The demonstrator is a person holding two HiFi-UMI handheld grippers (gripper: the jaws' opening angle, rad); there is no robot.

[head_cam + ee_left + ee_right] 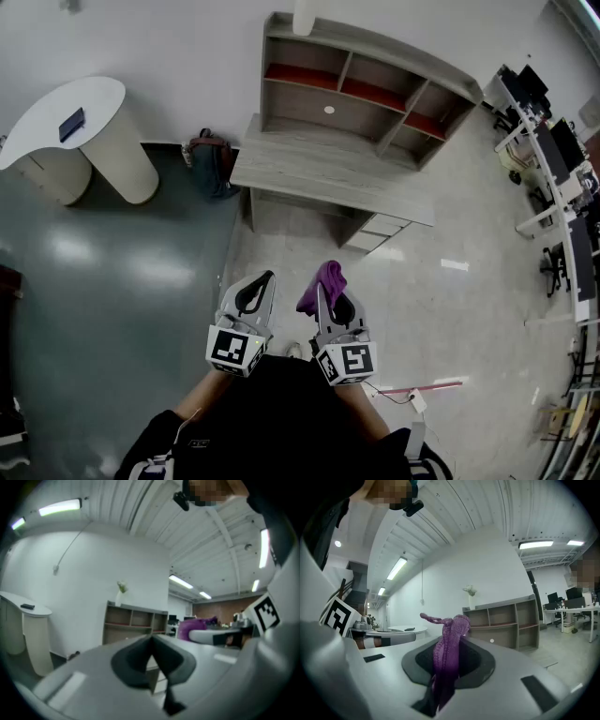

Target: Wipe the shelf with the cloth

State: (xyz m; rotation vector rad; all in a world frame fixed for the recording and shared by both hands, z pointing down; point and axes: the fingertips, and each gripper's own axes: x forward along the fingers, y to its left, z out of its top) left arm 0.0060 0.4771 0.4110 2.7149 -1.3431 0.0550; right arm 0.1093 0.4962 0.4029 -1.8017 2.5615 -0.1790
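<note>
The right gripper (pixel 451 637) is clamped on a purple cloth (pixel 446 658). The cloth stands between the jaws as a narrow bunch, with a loose tail above them. The left gripper (pixel 151 640) has its jaws together and holds nothing. Both are near the person's body, well apart from the wooden shelf unit (pixel 300 101) at the wall. I think the cloth may slip out when it is pressed on a board, because only a thin fold is pinched. A small white round object (pixel 329 110) in the wide lower compartment could be swept away.
</note>
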